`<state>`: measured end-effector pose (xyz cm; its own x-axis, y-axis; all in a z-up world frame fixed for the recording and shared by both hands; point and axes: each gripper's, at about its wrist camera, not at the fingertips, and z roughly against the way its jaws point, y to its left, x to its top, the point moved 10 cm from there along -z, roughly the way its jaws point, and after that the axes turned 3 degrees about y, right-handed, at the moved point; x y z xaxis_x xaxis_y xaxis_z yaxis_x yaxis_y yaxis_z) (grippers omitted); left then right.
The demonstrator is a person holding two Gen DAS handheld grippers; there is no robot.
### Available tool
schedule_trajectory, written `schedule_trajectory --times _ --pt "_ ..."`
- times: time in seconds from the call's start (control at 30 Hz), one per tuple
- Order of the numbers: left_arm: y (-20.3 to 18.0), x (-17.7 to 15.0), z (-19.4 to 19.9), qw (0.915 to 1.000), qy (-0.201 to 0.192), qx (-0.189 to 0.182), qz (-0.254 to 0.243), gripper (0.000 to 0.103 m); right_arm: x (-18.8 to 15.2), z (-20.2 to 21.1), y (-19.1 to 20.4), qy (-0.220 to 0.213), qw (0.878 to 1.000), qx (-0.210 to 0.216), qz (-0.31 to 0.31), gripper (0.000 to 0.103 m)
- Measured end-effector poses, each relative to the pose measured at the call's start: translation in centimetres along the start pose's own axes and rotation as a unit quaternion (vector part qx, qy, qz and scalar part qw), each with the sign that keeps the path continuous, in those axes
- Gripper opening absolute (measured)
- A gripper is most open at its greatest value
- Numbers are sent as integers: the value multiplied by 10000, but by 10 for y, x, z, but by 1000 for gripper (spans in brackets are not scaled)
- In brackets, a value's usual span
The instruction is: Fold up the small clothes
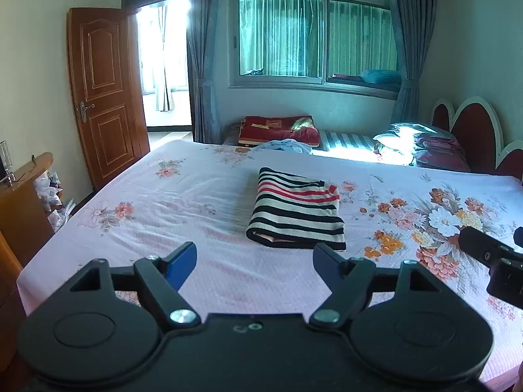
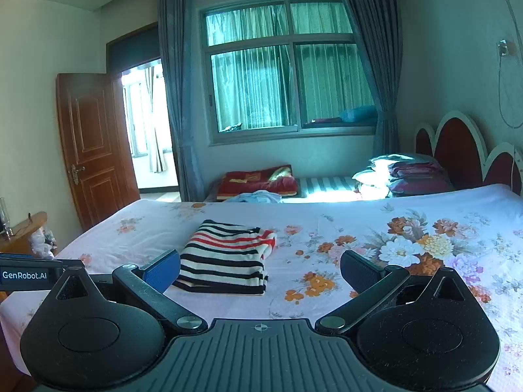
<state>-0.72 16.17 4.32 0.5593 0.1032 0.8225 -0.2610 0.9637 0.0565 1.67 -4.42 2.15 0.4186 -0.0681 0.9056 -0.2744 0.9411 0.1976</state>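
Observation:
A small striped garment (image 1: 295, 210), black, white and red, lies folded into a neat rectangle on the floral bedsheet (image 1: 163, 215). It also shows in the right wrist view (image 2: 225, 256). My left gripper (image 1: 255, 258) is open and empty, held above the sheet just short of the garment's near edge. My right gripper (image 2: 260, 269) is open and empty, with the garment just beyond its left finger (image 2: 161, 272). The right gripper's body shows at the right edge of the left wrist view (image 1: 490, 258).
A crumpled light blue cloth (image 1: 284, 146) lies at the bed's far edge. A red blanket (image 1: 278, 130) and pillows (image 1: 421, 150) lie beyond, by the red headboard (image 1: 470, 130). A wooden cabinet (image 1: 23, 202) stands at the left, by an open door (image 1: 101, 94).

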Motion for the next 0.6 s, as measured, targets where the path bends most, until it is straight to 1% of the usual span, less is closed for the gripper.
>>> schedule_trajectory --times 0.2,0.6 --pt "4 0 1 10000 13 30 70 77 -1 -1 3 11 10000 40 13 103" --pt "6 2 2 10000 -13 41 45 77 -1 0 6 16 10000 36 25 103"
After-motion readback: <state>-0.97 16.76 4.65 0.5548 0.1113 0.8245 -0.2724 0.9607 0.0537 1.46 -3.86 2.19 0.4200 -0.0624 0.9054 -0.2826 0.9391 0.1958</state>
